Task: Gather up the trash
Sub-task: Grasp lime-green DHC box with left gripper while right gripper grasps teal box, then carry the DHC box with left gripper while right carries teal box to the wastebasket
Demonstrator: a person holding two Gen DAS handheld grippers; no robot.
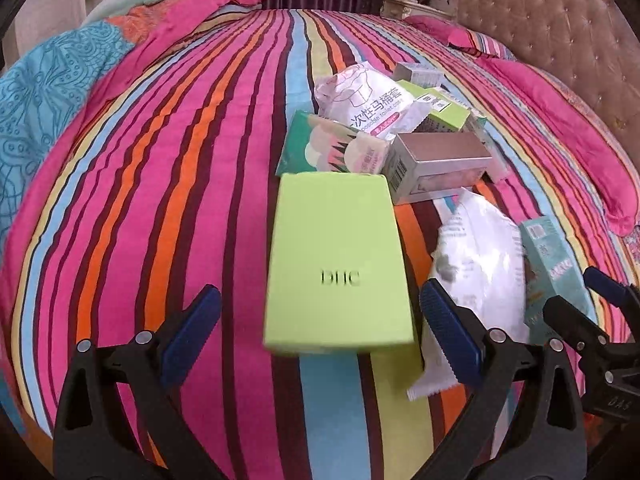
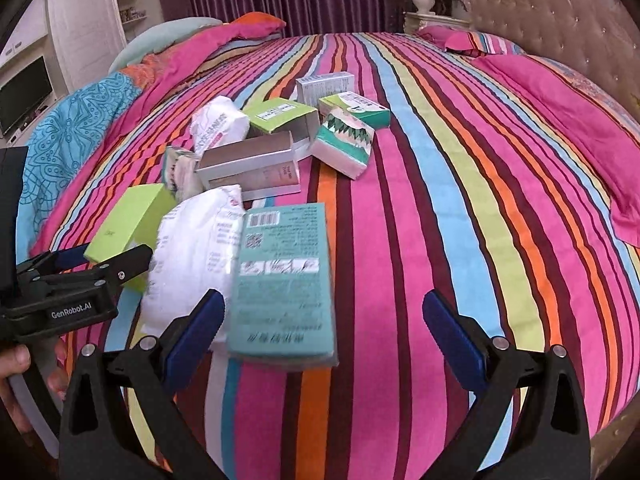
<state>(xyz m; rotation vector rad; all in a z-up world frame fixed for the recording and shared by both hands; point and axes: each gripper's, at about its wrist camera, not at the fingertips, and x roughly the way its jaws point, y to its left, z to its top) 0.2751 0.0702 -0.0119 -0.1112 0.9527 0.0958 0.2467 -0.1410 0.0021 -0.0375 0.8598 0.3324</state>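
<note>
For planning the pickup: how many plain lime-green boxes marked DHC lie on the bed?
1. The lime-green box lies between the open left fingers, beside the white bag. Others may be hidden under the pile.

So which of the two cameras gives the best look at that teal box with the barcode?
The right wrist view: the teal box lies face-up between the open fingers, barcode and print visible. The left wrist view catches only a sliver at its right edge, behind the white packet.

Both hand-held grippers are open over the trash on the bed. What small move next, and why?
Probably ease the left hand-held gripper forward and close on the lime green DHC box. The box already lies between its open fingers, apart from the heap, with nothing resting on it. The right hand-held gripper is also open, with the teal box partly between its fingers, so that could follow.
</note>
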